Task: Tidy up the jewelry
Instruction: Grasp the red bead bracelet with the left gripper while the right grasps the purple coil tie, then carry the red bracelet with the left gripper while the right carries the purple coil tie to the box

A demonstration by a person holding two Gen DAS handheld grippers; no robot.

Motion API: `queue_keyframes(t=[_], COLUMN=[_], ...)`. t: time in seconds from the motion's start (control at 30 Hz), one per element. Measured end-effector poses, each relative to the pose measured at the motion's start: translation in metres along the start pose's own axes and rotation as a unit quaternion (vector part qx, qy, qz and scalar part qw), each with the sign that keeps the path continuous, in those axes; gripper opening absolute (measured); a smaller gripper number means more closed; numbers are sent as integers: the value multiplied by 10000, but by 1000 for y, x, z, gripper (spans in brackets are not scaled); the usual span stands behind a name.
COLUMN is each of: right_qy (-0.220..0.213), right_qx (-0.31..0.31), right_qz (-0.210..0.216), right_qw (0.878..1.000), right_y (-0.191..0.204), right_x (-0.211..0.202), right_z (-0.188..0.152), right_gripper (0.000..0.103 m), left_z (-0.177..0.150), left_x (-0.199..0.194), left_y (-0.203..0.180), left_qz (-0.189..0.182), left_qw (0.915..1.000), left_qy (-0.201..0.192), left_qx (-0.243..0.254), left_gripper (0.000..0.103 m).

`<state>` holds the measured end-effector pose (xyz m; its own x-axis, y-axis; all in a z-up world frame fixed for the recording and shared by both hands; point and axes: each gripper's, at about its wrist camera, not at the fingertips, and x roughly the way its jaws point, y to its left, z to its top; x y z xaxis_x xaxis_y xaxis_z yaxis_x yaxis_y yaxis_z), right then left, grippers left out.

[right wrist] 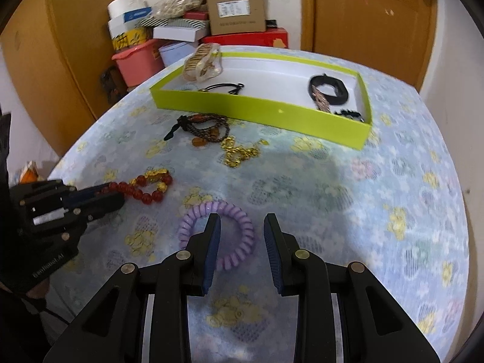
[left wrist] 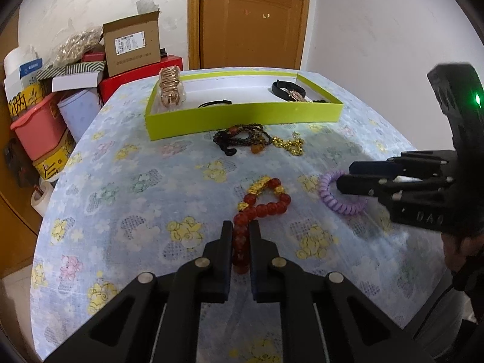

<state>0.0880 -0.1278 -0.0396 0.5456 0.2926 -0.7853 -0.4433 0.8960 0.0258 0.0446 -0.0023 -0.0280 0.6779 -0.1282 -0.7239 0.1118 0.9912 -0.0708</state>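
The counter (left wrist: 127,181), under a pale floral cloth, carries everything. At its far side, well ahead of both tools, stands the lime-green tray (left wrist: 242,119), which already holds a bundle of gold bangles (left wrist: 170,87), a thin black cord (left wrist: 215,103) and a black band with a decorated clasp (left wrist: 287,89). Just this side of the tray's front wall lie a dark beaded necklace (left wrist: 242,139) and, touching it, a gold chain (left wrist: 292,145), both loose on the cloth.

Nearer in, the red bead bracelet (left wrist: 266,202) with gold charms lies stretched toward the left tool (left wrist: 241,236). That tool's jaws are drawn narrow, and the bracelet's near strand sits clamped between the pads, so it appears gripped, though the rest lies on the cloth, not yet lifted.

The right tool (right wrist: 242,230) stands part-way open over the purple coil hair tie (right wrist: 217,236). One finger reaches inside the ring, the other just outside it, so one side of the coil lies between the pads, not yet pressed.

The step in hand looks like pickup of both pieces. Next, the left tool needs a straight lift and a carry forward to the tray, high enough that the hanging beads clear its front wall. The right tool needs to settle and close on the coil first.
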Motion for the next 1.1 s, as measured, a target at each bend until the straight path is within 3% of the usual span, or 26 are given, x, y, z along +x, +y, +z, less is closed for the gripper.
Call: queue_keyframes(t=[0.1, 0.3, 0.63, 1.1], right_qy=[-15, -38, -528, -862], right_qx=[-229, -54, 265, 382], right_qz=[-150, -44, 133, 158], right_qw=[9996, 10000, 9982, 9954], right_y=[7, 3, -2, -12], right_x=[2, -2, -39, -65], right_z=[0, -2, 2, 19], right_gripper=[10, 9, 9, 9], left_z=[1, 5, 17, 46], left_x=[-1, -7, -30, -54], left_y=[3, 7, 4, -2], left_qz=[-27, -86, -179, -162], left_qw=[10000, 9997, 9987, 9973], left_qy=[-12, -92, -340, -686], left_qx=[-87, -230, -328, -196], left_gripper=[10, 10, 10, 10])
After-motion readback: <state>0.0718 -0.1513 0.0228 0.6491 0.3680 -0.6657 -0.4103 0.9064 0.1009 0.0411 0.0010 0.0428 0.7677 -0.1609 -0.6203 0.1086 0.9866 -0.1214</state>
